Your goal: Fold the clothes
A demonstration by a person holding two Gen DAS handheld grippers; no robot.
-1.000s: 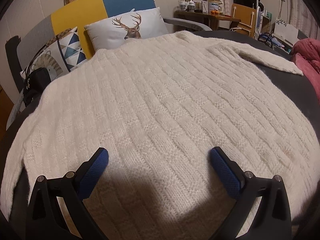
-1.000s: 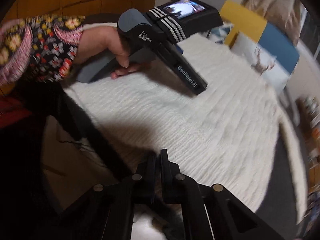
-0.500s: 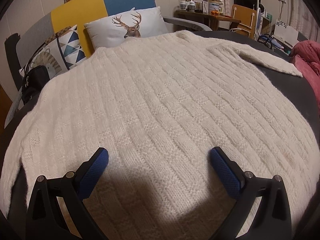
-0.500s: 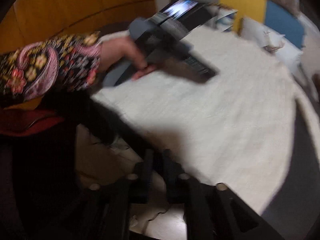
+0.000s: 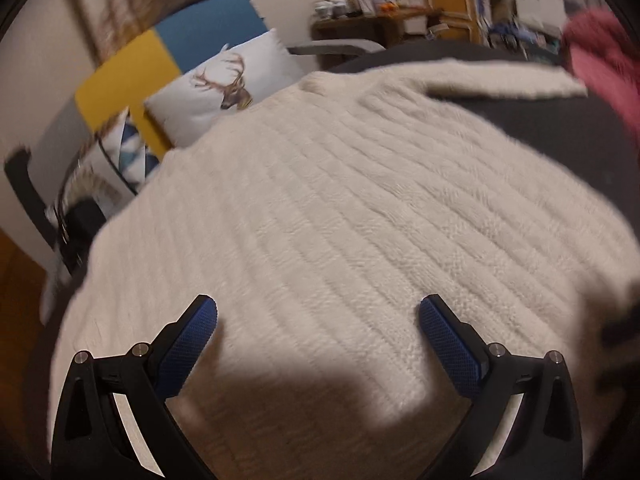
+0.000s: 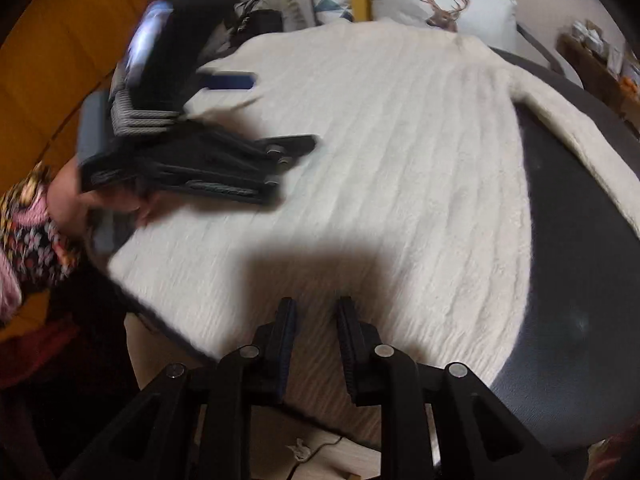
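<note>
Sweater point(image 5: 340, 208) lies spread flat on the dark table point(image 6: 568, 240), one sleeve out ahead-right of the right gripper point(image 6: 314, 320), which is a little open, holding nothing; left gripper point(image 5: 318, 320) gapes wide and empty over the hem. Could be mid-layout or about to fold, can't say

Black two-finger frames with silver screws and blue textured pads point(image 5: 448, 344); grey handle banded with striped strap point(image 6: 136, 114); floral-patterned sleeve point(image 6: 28, 240) in pink and dark tones beside handle.
</note>
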